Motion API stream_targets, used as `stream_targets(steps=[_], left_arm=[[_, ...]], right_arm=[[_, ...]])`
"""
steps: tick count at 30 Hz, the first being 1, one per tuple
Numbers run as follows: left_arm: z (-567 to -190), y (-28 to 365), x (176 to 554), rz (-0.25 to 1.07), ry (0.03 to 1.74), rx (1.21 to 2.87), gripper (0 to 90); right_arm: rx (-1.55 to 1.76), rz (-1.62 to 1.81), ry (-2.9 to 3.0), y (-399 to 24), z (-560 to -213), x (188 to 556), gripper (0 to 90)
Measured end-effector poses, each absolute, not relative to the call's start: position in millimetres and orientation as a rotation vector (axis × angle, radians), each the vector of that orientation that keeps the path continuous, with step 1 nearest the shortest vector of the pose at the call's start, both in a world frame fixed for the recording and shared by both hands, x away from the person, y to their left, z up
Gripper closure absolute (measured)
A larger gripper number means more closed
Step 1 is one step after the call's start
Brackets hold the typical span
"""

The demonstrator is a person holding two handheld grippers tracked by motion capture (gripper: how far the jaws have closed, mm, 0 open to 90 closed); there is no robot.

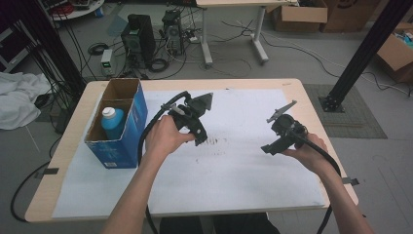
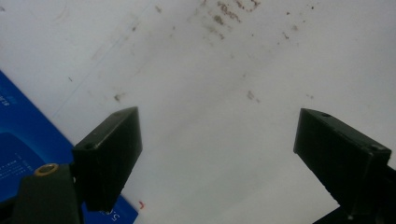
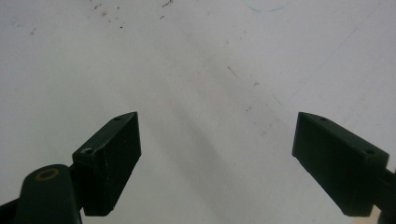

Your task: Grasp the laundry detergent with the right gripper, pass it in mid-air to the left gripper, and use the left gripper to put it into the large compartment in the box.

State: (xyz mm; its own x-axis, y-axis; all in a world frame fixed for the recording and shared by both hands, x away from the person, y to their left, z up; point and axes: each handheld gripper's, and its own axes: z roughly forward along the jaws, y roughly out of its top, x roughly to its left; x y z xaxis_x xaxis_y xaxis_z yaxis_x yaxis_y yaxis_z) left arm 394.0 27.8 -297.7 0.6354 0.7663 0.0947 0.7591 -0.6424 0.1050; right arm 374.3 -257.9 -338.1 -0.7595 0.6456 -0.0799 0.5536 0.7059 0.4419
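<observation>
A person holds a black gripper in each hand above a white sheet (image 1: 234, 165) on a wooden table. My left gripper (image 1: 198, 137) hovers right of an open blue cardboard box (image 1: 127, 127) that holds a blue bottle with a white cap (image 1: 113, 121). In the left gripper view the left gripper (image 2: 217, 140) is open with nothing between its jaws, over stained white sheet (image 2: 224, 70), with the box's blue wall (image 2: 23, 154) at lower left. My right gripper (image 1: 269, 147) points down-left over the sheet's right half. In its own view the right gripper (image 3: 216, 140) stands open over bare sheet.
Dark smudges (image 1: 214, 142) mark the sheet's middle. Beyond the table are computer towers (image 1: 139, 36), cables, a desk leg (image 1: 206, 34) and cardboard boxes (image 1: 299, 14). A black post (image 1: 360, 53) rises at the right. White cloth (image 1: 17, 97) lies at the left.
</observation>
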Motion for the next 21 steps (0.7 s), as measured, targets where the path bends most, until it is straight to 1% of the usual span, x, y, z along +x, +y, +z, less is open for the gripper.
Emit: stream_targets(steps=[21], left_arm=[[-297.3,27.5,394.0,0.210,1.297,2.789,15.9]], right_arm=[[0.957,0.576,2.689,-258.5,-339.2,375.7,15.2]])
